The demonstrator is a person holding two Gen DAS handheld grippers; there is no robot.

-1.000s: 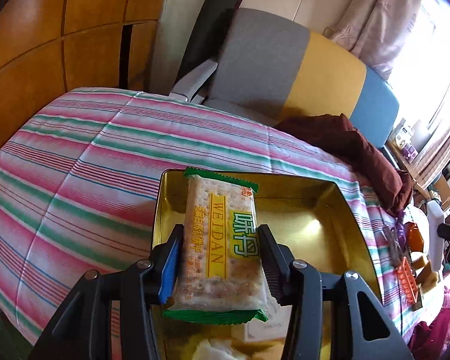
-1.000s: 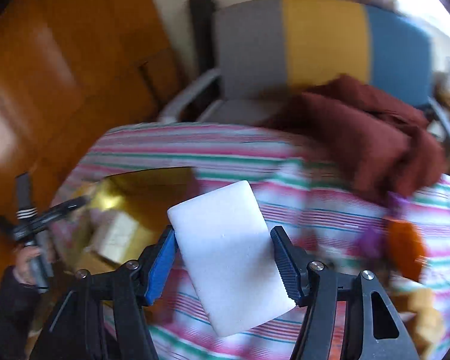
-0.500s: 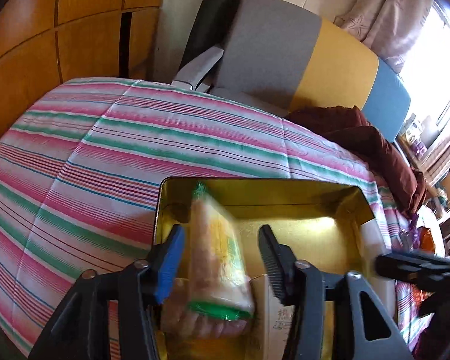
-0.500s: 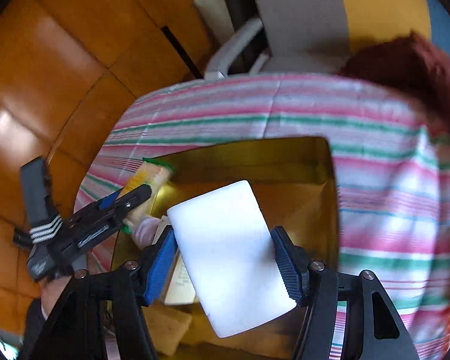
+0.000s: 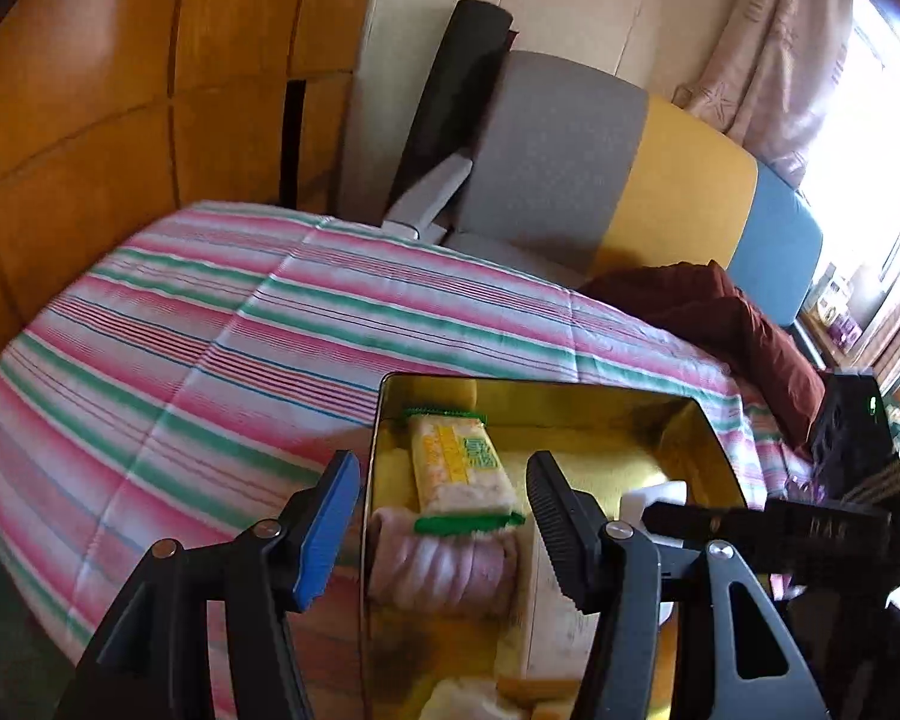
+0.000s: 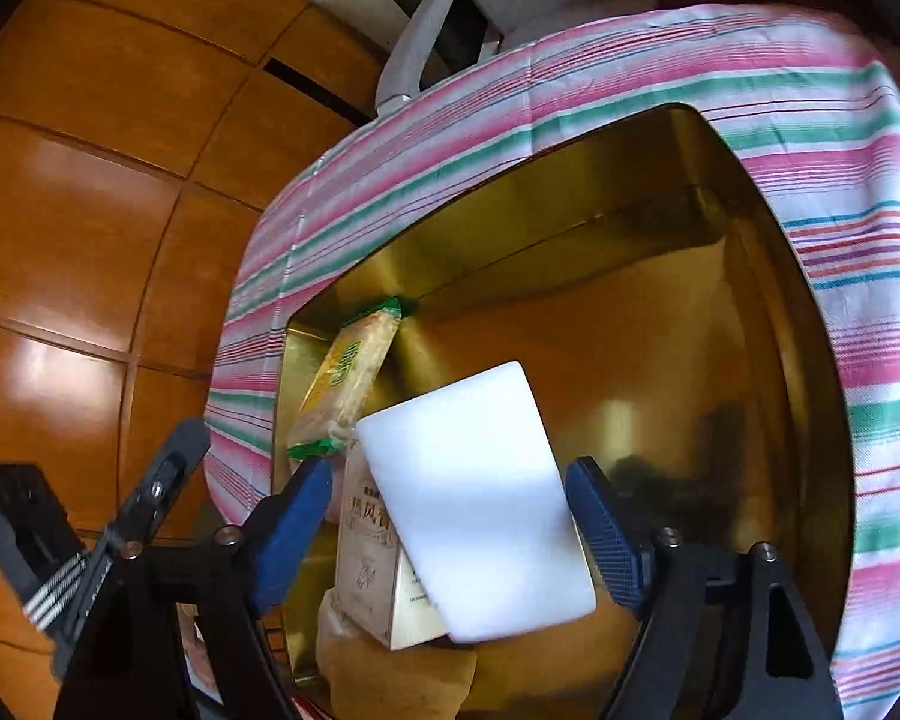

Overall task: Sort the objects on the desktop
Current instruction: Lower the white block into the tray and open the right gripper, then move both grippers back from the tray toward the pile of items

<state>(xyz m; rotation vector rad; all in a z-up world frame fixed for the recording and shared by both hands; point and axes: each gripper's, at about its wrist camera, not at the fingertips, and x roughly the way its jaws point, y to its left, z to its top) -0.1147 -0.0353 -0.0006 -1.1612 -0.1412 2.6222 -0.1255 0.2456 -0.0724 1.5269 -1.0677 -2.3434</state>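
The right gripper [image 6: 450,516] was opening, its pads clear of the white block [image 6: 474,504] above the gold tin [image 6: 570,222]. It looked light, stiff and smooth, best pinched across its long edges. The left gripper [image 5: 444,510] stood empty.

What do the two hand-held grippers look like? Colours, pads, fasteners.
Both are black plastic frames with silver screw heads at the finger joints. The left hand-held gripper has one blue ribbed pad and one black. The right hand-held gripper has two blue pads.
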